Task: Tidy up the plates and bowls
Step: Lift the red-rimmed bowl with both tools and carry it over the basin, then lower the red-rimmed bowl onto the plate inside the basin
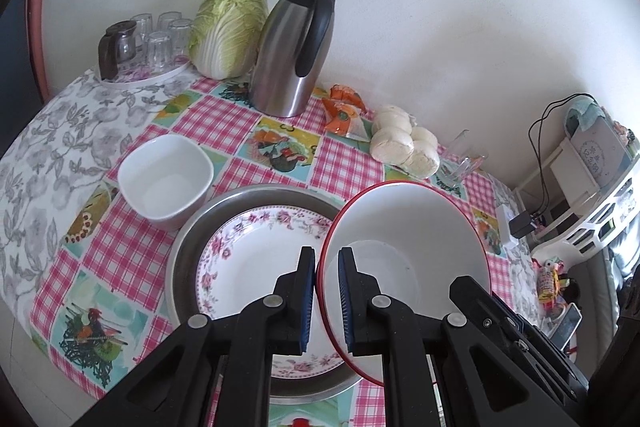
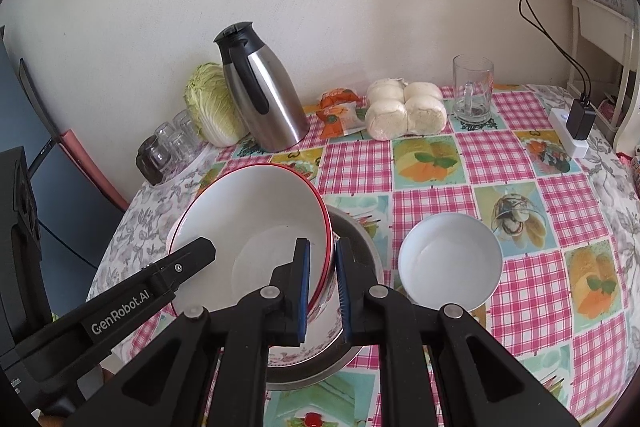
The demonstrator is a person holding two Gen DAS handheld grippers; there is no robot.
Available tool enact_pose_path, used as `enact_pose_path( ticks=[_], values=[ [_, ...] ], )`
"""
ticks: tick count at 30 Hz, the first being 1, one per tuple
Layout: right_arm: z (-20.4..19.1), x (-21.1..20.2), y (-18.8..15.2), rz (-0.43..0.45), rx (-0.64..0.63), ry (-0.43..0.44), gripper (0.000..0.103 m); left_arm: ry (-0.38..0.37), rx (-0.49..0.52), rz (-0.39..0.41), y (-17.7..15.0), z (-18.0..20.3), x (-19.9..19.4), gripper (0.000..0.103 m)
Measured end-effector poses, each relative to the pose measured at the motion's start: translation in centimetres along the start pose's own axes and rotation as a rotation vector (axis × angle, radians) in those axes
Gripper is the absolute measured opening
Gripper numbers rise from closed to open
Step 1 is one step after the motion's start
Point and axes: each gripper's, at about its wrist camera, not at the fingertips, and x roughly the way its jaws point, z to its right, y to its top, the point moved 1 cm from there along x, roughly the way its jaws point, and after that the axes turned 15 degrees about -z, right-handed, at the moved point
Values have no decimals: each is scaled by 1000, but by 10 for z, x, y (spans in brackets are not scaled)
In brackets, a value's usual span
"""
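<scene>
**Red-rimmed bowl carried between two grippers over the pan**

Left wrist view: the left gripper (image 1: pixel 326 301) is pinched on the near-left rim of the red-rimmed bowl (image 1: pixel 404 223), one pad inside the wall and one outside. The bowl hangs tilted, its mouth turned toward the camera, above the right side of the floral plate (image 1: pixel 256 251), which lies in the metal pan (image 1: pixel 188 243) near the table's front edge. Holding the rim at two places probably keeps so wide a bowl from swinging; the other gripper's black finger shows at the bowl's right rim. The square bowl (image 1: pixel 166 179) sits just beside the pan, toward the table's left edge. The gripper points steeply downward at the plate.

Right wrist view: the right gripper (image 2: pixel 322 301) is clamped on the bowl's right rim, pads either side of the wall, with the left gripper's finger reaching in from the left. The bowl tilts over the pan. A round white bowl (image 2: pixel 450 261) stands on the cloth just right of the pan, apart from it. This gripper too slants down. Judging by the pose, the bowl is meant to nest onto the plate; whether it touches the plate, I cannot tell.
</scene>
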Motion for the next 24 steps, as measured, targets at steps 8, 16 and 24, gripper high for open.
enact_pose_path(
  ticks=[8,16,24],
  values=[
    [-5,17,-5,-47,-10,-3,14,23,-32,-57,-4,-14,17,14],
    [-2,43,-7,-115,2,-7,14,65,-52,-106,-2,-21,36,14],
    [1,63,-9,-165,18,-2,15,93,-65,-138,0,-26,48,14]
  ],
)
